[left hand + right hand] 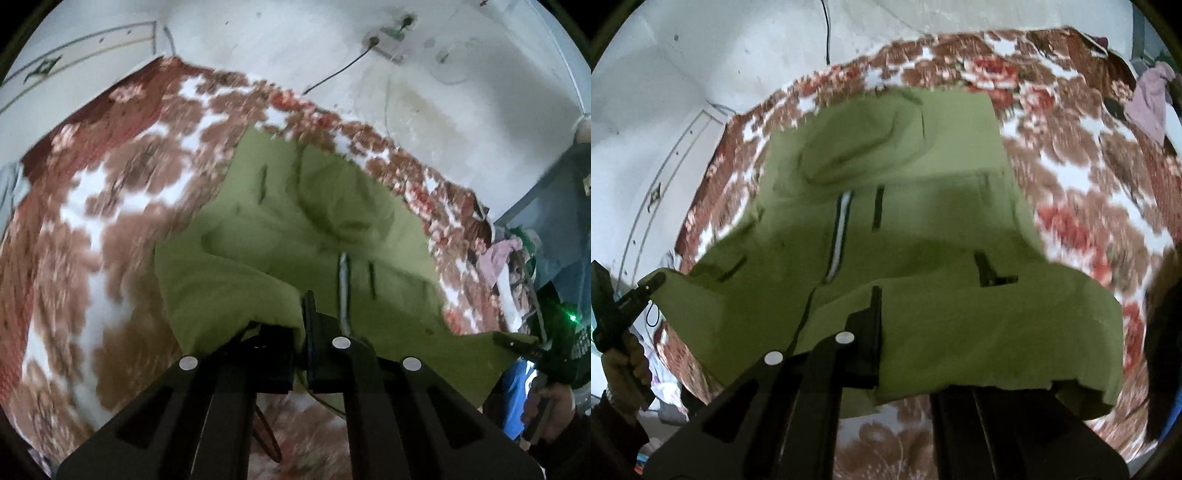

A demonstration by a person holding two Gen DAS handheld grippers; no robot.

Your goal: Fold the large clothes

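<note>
- The green jacket point(886, 229) fills the middle of both wrist views, spread over a floral bedspread point(92, 221) — hood toward the top of the frame, zip running down the centre.
- The left gripper point(304, 325), at the bottom centre of its own view, has its fingers pinched tight on the jacket's near hem; cloth drapes over the left finger.
- The right gripper point(877, 332) is likewise clamped on the hem at the lower centre of its view, and a slack flap of green hangs to its right.
- Each gripper shows in the other's picture too: the right one at the lower right edge of the left view, the left one at the lower left edge of the right view, both pinching the outer corners of that hem.
- I judge this to be the first fold — the bottom edge raised off the bed.
- The next move calls for carrying both corners evenly toward the hood at the top of the frame, keeping the hem taut and level so the flap lands flat.
</note>
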